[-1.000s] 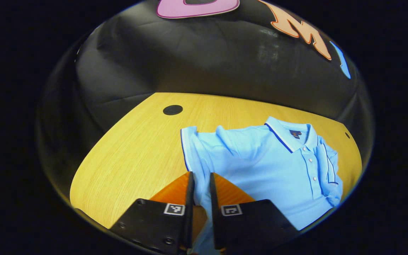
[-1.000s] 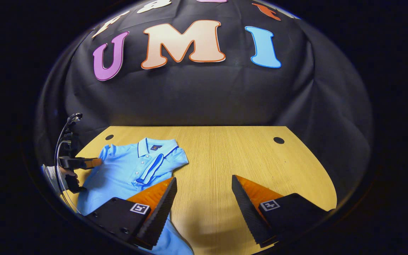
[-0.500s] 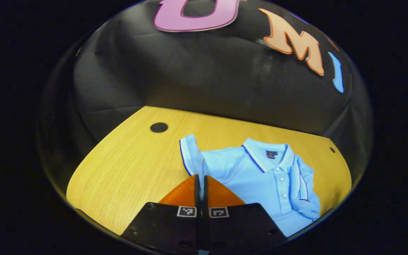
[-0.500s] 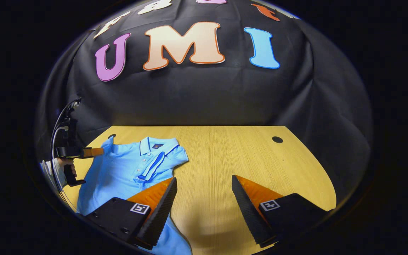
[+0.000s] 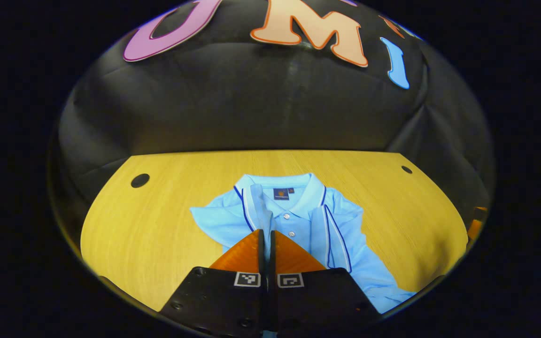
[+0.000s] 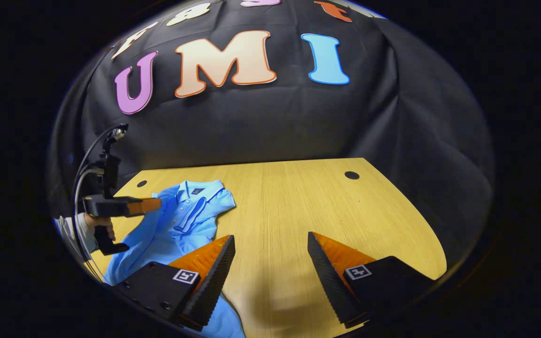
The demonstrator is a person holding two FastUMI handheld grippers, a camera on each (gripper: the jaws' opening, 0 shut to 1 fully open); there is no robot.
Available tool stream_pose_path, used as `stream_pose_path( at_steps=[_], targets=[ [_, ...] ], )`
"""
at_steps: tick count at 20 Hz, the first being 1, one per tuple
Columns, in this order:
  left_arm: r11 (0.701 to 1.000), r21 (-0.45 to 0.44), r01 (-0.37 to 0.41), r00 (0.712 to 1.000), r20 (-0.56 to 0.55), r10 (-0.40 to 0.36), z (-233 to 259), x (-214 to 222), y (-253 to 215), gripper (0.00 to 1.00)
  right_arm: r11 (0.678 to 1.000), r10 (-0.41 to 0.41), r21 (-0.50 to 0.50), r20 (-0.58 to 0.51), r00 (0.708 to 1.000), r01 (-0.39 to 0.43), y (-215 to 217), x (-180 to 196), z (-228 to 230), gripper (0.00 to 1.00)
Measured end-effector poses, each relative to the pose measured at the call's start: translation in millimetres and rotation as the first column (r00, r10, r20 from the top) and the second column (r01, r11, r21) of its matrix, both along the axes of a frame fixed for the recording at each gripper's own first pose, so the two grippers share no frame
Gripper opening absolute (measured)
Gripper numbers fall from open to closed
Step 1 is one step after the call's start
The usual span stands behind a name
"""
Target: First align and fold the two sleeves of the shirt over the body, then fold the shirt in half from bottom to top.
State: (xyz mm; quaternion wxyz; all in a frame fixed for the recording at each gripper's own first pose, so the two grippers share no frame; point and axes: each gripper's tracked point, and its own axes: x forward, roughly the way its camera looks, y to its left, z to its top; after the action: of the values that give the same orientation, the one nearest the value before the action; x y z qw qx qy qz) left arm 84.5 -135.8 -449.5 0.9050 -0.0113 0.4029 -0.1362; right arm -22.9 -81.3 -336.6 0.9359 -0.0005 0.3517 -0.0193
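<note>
- Light-blue sleeve (image 5: 257,206) fabric is pinched in the left claw (image 5: 266,237), whose fingers sit together on it, raised over the shirt (image 5: 298,220).
- Ahead of that claw lie the collar and buttons.
- Right claw (image 6: 270,256) hangs apart above bare tabletop (image 6: 298,202), the shirt to its left.

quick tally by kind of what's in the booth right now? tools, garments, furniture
Tools: 2, the left tool and the right tool.
Garments: 1, the light blue polo shirt.
Furniture: 1, the wooden table.
Total: 4.
</note>
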Motion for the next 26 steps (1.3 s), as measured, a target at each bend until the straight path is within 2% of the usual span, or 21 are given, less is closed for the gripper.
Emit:
stream_pose_path(
  at_steps=[3, 4, 5, 6, 9, 10, 12, 15, 19, 21, 22, 26],
  targets=[
    [0.998, 0.066, -0.022, 1.000, -0.022, 0.023, -16.6, -8.3, 1.3, 0.00, 1.000, -0.002, 0.008, 0.011, 1.000, 0.002, -10.4, -7.9, 8.9, 0.94],
    [0.997, 0.063, -0.042, 0.999, -0.019, 0.044, -12.6, -10.8, 2.0, 0.00, 1.000, 0.008, 0.011, 0.024, 1.000, -0.009, -11.4, -7.5, 14.2, 0.97],
    [0.997, 0.045, -0.062, 0.998, -0.017, 0.063, -3.6, -14.5, 1.6, 0.10, 0.999, 0.026, 0.019, 0.040, 0.999, -0.027, -10.4, -6.8, 20.7, 0.97],
    [0.996, 0.021, -0.085, 0.996, -0.001, 0.085, 11.6, -18.1, 3.2, 0.24, 0.998, 0.050, 0.030, 0.060, 0.997, -0.052, -6.8, -6.6, 27.1, 0.97],
    [0.989, 0.021, -0.147, 0.985, 0.091, 0.145, 64.7, -39.3, 26.8, 0.97, 0.985, 0.148, 0.071, 0.090, 0.985, -0.155, 11.2, -12.1, 36.1, 0.94],
    [0.986, 0.029, -0.164, 0.979, 0.127, 0.159, 84.5, -49.7, 35.0, 1.00, 0.978, 0.182, 0.083, 0.091, 0.979, -0.190, 18.0, -16.9, 35.8, 0.94],
    [0.982, 0.047, -0.185, 0.970, 0.169, 0.175, 116.5, -82.2, 52.3, 0.94, 0.964, 0.234, 0.108, 0.084, 0.969, -0.242, 32.9, -29.1, 32.9, 0.97],
    [0.976, 0.069, -0.206, 0.966, 0.177, 0.191, 138.8, -135.7, 74.6, 0.94, 0.952, 0.262, 0.140, 0.076, 0.962, -0.271, 50.5, -58.2, 32.7, 0.97],
    [0.977, 0.107, -0.186, 0.977, 0.127, 0.172, 134.1, -216.4, 103.4, 0.95, 0.958, 0.247, 0.139, 0.043, 0.968, -0.250, 60.8, -111.1, 24.7, 0.97],
    [0.982, 0.098, -0.164, 0.983, 0.099, 0.154, 125.3, -251.3, 111.2, 0.95, 0.970, 0.211, 0.119, 0.036, 0.977, -0.214, 58.2, -138.4, 24.6, 0.97],
    [0.982, 0.105, -0.156, 0.986, 0.083, 0.147, 119.5, -268.7, 117.2, 0.95, 0.973, 0.196, 0.114, 0.035, 0.980, -0.199, 58.7, -152.6, 23.2, 0.94],
    [0.985, 0.124, -0.121, 0.993, 0.023, 0.119, 95.9, -328.8, 135.0, 0.96, 0.986, 0.149, 0.077, -0.037, 0.988, -0.145, 55.4, -213.2, -2.7, 0.94]
  ],
)
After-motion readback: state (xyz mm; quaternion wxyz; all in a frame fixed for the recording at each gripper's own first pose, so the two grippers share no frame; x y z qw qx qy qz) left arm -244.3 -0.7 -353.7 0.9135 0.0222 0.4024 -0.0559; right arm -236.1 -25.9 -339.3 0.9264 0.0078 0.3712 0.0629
